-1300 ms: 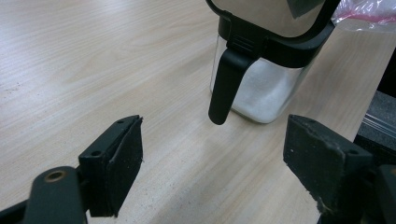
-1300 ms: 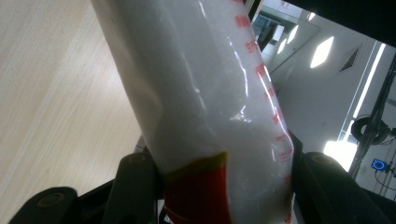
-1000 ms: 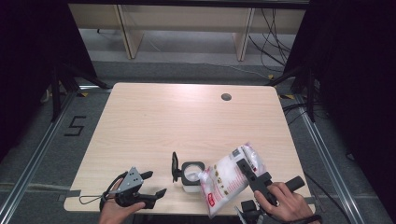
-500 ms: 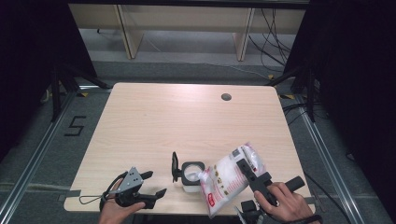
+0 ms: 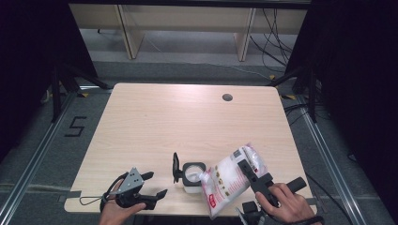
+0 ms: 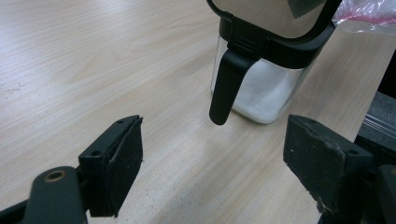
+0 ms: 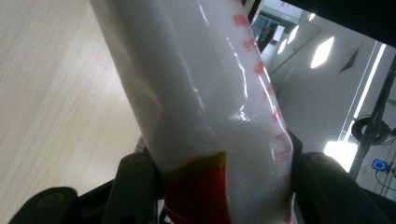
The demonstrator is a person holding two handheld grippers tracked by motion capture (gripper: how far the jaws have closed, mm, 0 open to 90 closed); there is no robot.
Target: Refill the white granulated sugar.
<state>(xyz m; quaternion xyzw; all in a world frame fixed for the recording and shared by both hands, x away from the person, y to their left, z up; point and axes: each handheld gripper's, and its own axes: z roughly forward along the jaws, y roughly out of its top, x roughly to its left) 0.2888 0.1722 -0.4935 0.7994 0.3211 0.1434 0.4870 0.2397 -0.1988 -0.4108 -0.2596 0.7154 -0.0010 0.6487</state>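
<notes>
A clear plastic bag of white grains (image 5: 230,180) with red print is tilted, its open corner over a small clear jar (image 5: 193,176) near the table's front edge. The jar's black flip lid (image 5: 176,167) stands open to its left. My right gripper (image 5: 248,171) is shut on the bag; in the right gripper view the bag (image 7: 205,116) stands squeezed between both jaws. My left gripper (image 5: 152,184) rests at the front left, open with nothing between its fingers, pointing at the jar (image 6: 266,79), which holds white grains at the bottom.
The light wooden table (image 5: 164,122) has a round cable hole (image 5: 227,97) at the back right. Metal floor rails run along both sides, and shelving legs stand behind the table.
</notes>
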